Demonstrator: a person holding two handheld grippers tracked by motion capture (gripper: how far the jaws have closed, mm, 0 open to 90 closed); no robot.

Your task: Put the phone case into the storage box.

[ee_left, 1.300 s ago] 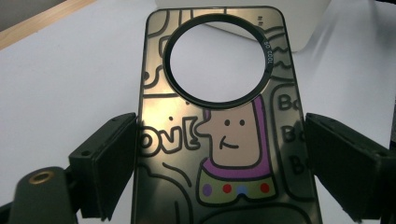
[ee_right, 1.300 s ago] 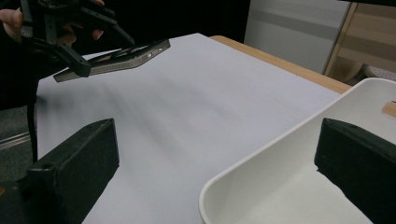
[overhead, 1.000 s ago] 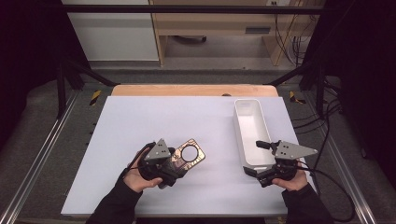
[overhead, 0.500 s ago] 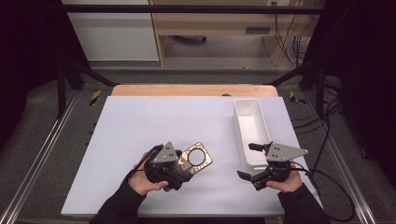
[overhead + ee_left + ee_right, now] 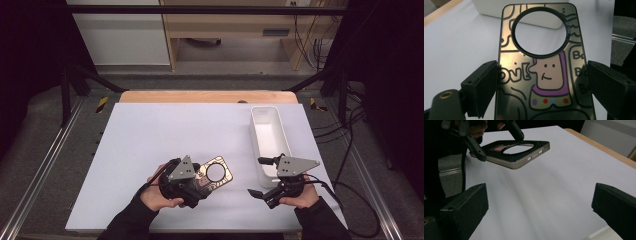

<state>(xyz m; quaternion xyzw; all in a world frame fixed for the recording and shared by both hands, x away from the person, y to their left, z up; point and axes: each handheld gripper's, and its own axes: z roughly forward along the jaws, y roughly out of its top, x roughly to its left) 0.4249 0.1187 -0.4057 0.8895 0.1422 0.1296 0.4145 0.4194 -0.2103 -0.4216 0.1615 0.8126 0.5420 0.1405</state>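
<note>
Your left hand-held gripper [image 5: 200, 184] holds the case [image 5: 541, 65] by its edges (right one [image 5: 262, 176] wide), so tilting could drop it.

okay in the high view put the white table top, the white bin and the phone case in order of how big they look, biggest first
1. White table top, by far the largest.
2. White bin.
3. Phone case, held in the left tongs, which cover part of it. It is lifted slightly nearer the camera, yet looks smaller than the bin.
</note>
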